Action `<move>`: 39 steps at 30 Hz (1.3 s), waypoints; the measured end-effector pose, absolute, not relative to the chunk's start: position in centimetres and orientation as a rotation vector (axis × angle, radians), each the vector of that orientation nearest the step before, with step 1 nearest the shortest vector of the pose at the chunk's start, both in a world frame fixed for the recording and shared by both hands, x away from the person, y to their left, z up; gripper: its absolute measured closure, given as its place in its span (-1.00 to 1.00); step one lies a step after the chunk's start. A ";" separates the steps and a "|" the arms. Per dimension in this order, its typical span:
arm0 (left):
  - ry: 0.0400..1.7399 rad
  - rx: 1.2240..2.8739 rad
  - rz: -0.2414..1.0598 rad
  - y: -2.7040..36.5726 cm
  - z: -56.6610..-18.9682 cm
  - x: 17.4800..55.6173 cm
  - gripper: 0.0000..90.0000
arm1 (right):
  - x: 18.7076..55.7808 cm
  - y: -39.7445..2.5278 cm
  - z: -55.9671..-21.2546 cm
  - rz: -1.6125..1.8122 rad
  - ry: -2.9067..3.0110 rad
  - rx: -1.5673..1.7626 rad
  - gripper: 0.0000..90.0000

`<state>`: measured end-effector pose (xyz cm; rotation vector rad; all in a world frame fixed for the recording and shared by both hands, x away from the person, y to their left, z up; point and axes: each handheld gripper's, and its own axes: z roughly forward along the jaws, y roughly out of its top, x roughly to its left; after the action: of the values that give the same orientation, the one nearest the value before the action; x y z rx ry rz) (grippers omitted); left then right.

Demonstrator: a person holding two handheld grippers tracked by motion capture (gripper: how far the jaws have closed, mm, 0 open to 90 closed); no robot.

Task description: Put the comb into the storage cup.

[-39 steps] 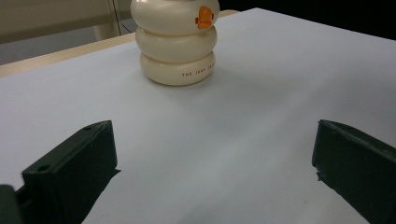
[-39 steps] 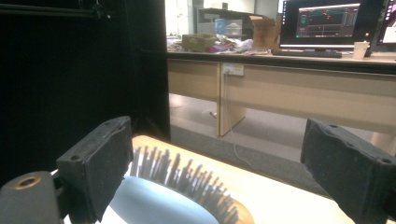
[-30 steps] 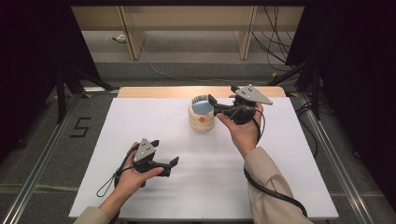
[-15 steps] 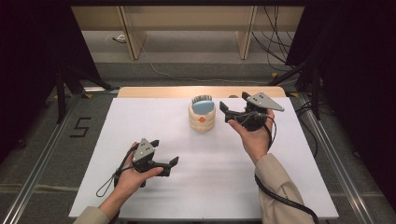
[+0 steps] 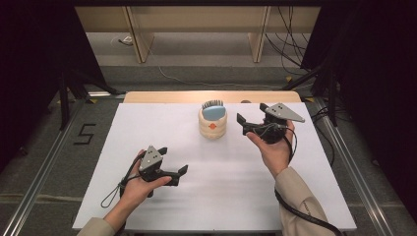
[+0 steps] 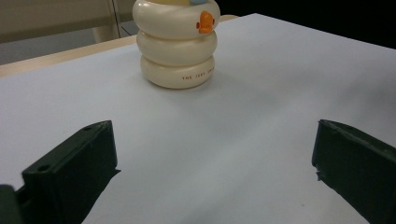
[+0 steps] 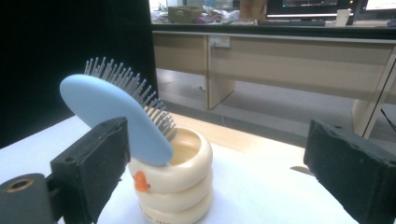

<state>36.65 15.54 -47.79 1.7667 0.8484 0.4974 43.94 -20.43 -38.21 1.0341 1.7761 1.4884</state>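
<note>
Backing off to the right, the right gripper [image 5: 247, 124] has pulled clear of the cream holder [image 5: 213, 124], where a second ago its jaws sat right against the rim. Its jaws stand wide apart and grip nothing; the holder now sits just left of them, untouched. Down at the near left, the left gripper [image 5: 178, 174] hasn't budged, resting in the hand low over the white table [image 5: 314, 196], jaws spread wide as well, nothing between them.

From the right gripper view, the blue hairbrush [image 7: 116, 114] leans tilted inside the holder [image 7: 180, 186], bristles pointing up and away, with an orange beak mark on the holder's side. From the left gripper view, the holder [image 6: 176, 51] shows as three stacked rings with small lettering on the bottom one, far ahead of the open jaws, with just a sliver of blue at its top. From the high view, the holder stands at the far middle of the table, well apart from the left gripper.
</note>
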 end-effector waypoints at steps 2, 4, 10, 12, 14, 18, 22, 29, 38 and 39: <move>0.848 1.766 0.497 15.6 -47.8 36.6 -1.00 | 43.8 -20.6 -38.3 1.488 1.780 1.040 -0.82; 0.846 1.766 0.497 15.6 -47.8 36.6 -1.00 | 43.6 -20.7 -38.4 1.484 1.785 1.038 -0.82; 0.845 1.767 0.500 15.6 -47.7 36.5 -1.00 | 43.0 -21.0 -38.8 1.471 1.809 1.032 -0.82; 0.845 1.766 0.501 15.6 -47.6 36.5 -1.00 | 42.8 -21.1 -38.9 1.464 1.815 1.030 -0.82; 0.843 1.768 0.502 15.7 -47.6 36.5 -1.00 | 42.6 -21.3 -39.0 1.462 1.819 1.032 -0.82; 0.844 1.763 0.504 15.7 -47.6 36.4 -1.00 | 42.2 -21.7 -39.2 1.456 1.826 1.035 -0.82; 0.842 1.763 0.506 15.7 -47.5 36.4 -1.00 | 41.8 -22.1 -39.3 1.450 1.834 1.037 -0.82; 0.839 1.768 0.508 15.7 -47.5 36.3 -1.00 | 41.2 -22.7 -39.6 1.439 1.848 1.037 -0.82; 0.843 1.763 0.520 16.3 -47.5 35.9 -1.00 | 40.5 -23.0 -40.1 1.429 1.868 1.042 -0.82; 0.844 1.763 0.521 16.4 -47.5 35.9 -1.00 | 40.5 -23.1 -40.1 1.428 1.871 1.040 -0.82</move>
<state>35.89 16.38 -47.49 1.7632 0.8438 0.5213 40.47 -23.08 -40.09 1.0401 1.8712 1.4276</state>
